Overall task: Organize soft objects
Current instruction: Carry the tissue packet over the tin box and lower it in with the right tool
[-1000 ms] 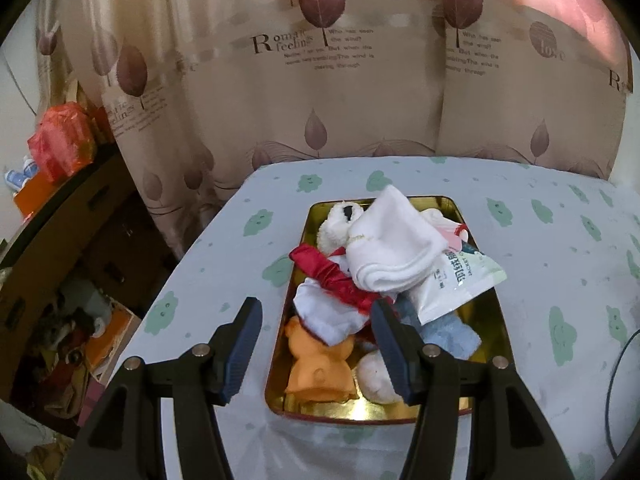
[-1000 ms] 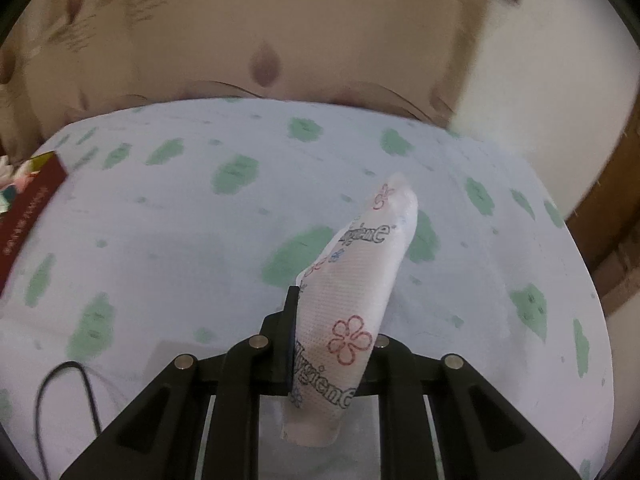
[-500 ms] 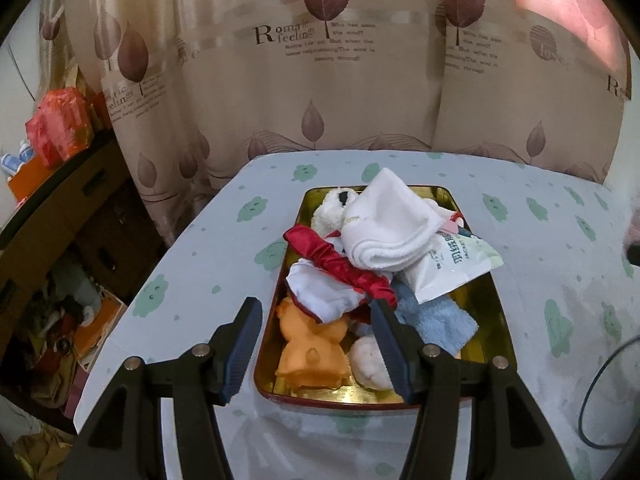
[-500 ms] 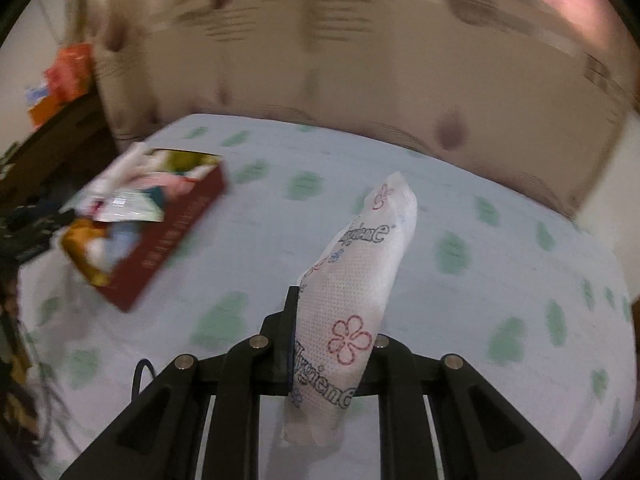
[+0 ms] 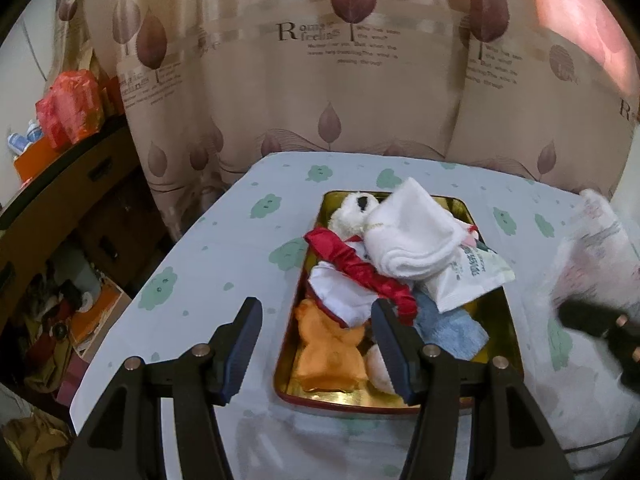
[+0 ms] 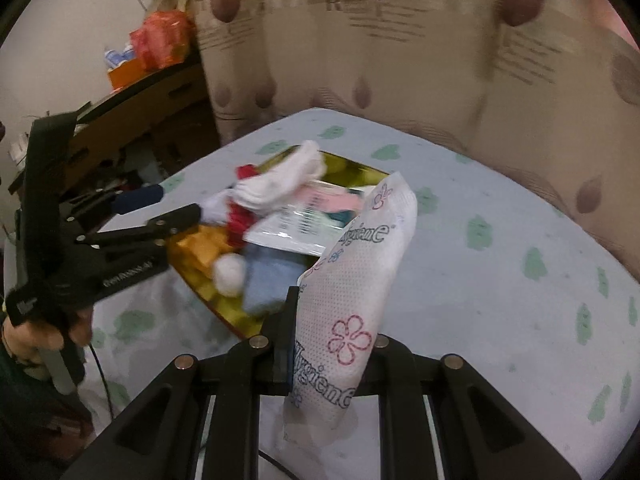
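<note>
The right tool (image 6: 330,354), clamped on the tissue pack (image 6: 356,280), has swung leftward; the tin (image 6: 356,172) now lies just ahead of it

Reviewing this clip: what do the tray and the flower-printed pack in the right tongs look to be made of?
Tray: likely metal, glossy gold inside, since it mirrors the items; red outer rim. Flower-printed pack: thin soft plastic or nonwoven wrap, matte with a dotted emboss, bending above the right tongs.

Dim indoor light, fisheye bending, motion blur

A pink glow is seen through the curtain (image 5: 360,80) at upper right; the tin's gold floor (image 5: 332,394) glints. The curtain (image 6: 400,40) is smeared (right view mostly), and the frames are darkened at their curved edges.
</note>
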The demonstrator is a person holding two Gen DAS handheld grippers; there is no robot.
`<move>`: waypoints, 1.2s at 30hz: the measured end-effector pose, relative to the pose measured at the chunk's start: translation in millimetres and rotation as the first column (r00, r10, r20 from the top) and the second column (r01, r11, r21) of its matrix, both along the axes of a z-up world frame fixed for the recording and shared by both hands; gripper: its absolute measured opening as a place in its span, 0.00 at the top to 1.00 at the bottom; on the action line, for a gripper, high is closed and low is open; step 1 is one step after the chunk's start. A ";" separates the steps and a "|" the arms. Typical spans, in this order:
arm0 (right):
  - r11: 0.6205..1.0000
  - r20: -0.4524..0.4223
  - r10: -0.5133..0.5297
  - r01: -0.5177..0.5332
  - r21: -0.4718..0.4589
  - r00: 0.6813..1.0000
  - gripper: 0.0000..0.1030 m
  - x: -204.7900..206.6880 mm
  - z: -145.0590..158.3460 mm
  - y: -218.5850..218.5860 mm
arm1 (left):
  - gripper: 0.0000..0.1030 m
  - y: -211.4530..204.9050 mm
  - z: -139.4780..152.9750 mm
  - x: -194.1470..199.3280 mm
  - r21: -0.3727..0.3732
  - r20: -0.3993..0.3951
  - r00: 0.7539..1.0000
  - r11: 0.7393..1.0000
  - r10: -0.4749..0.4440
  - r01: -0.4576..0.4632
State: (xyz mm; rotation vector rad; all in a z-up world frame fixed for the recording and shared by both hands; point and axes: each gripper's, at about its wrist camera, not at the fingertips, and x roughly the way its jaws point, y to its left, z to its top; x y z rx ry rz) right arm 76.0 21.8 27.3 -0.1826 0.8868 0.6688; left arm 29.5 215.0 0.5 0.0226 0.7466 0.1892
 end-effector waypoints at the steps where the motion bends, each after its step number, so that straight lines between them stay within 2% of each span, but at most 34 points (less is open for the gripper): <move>1: 1.000 -0.001 0.006 -0.006 0.002 1.000 0.86 -0.1 -1.2 6.4 | 0.44 2.6 0.8 0.1 -0.005 0.002 1.000 1.000 0.008 -0.008; 7: 1.000 -0.011 0.018 -0.018 -0.009 1.000 0.86 4.1 -9.1 38.1 | 0.44 14.4 3.5 -0.3 0.022 0.017 0.998 0.998 0.059 -0.060; 13: 1.000 -0.035 0.024 -0.024 -0.016 0.999 0.86 7.9 -18.0 53.0 | 0.44 27.7 2.1 0.4 -0.026 0.008 0.996 0.995 0.093 -0.093; 36: 0.997 -0.060 -0.060 0.057 -0.051 0.996 0.86 45.9 -58.8 79.4 | 0.44 25.2 1.9 0.1 -0.025 0.012 0.996 0.996 0.091 -0.091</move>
